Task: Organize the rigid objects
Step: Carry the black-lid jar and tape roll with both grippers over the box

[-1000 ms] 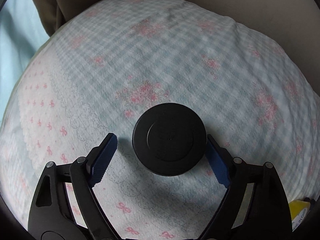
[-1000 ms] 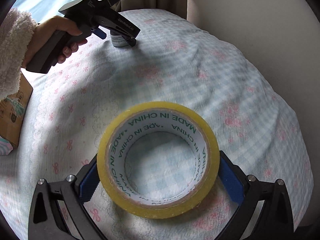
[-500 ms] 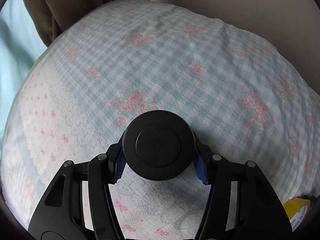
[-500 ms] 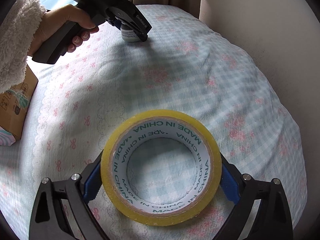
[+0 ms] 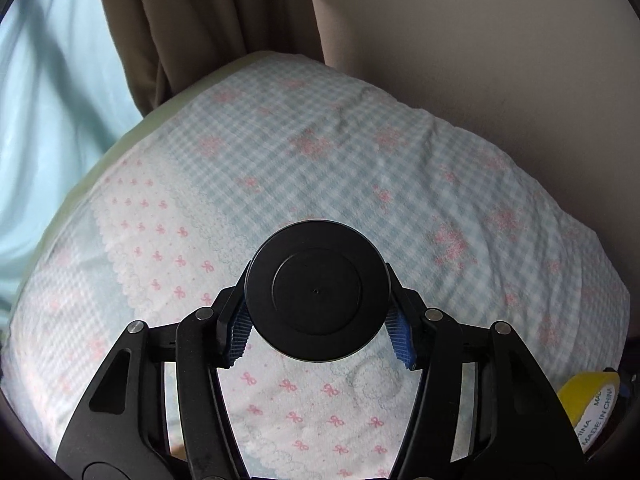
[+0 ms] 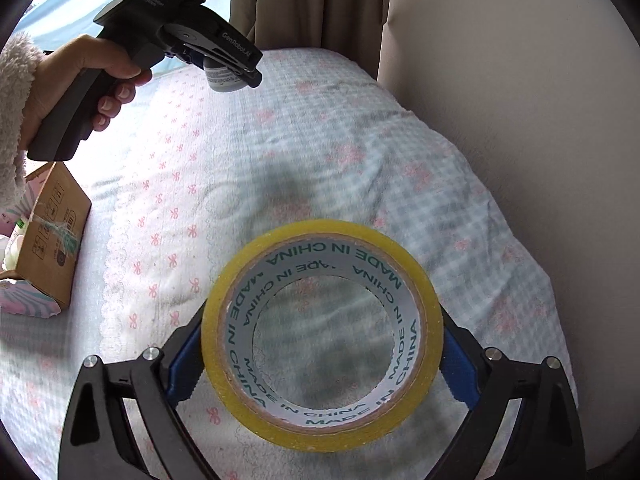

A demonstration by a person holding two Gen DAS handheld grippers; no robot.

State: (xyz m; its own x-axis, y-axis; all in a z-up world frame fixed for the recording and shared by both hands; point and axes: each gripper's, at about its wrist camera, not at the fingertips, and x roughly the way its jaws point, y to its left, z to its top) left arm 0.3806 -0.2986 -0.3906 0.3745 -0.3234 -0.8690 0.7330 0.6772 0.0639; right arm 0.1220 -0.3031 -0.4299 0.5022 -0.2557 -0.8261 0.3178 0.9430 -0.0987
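Note:
My left gripper [image 5: 319,330] is shut on a small jar with a black round lid [image 5: 318,290] and holds it above the bed. In the right wrist view the same jar [image 6: 224,78] shows as a white-labelled bottle hanging in the left gripper [image 6: 236,70], clear of the sheet. My right gripper [image 6: 322,364] is shut on a yellow tape roll [image 6: 322,330] printed "MADE IN CHINA", lifted over the bedsheet. The tape roll's edge also shows in the left wrist view [image 5: 588,408] at the lower right.
A checked blue bedsheet with pink flowers [image 6: 360,168] covers the bed. A brown cardboard box [image 6: 52,236] stands at the left edge. A beige wall [image 6: 500,80] and brown curtains [image 5: 192,28] border the far side.
My left gripper closed on the black-lidded jar and lifted it off the bed. My right gripper, holding the tape roll, rose and drew back a little.

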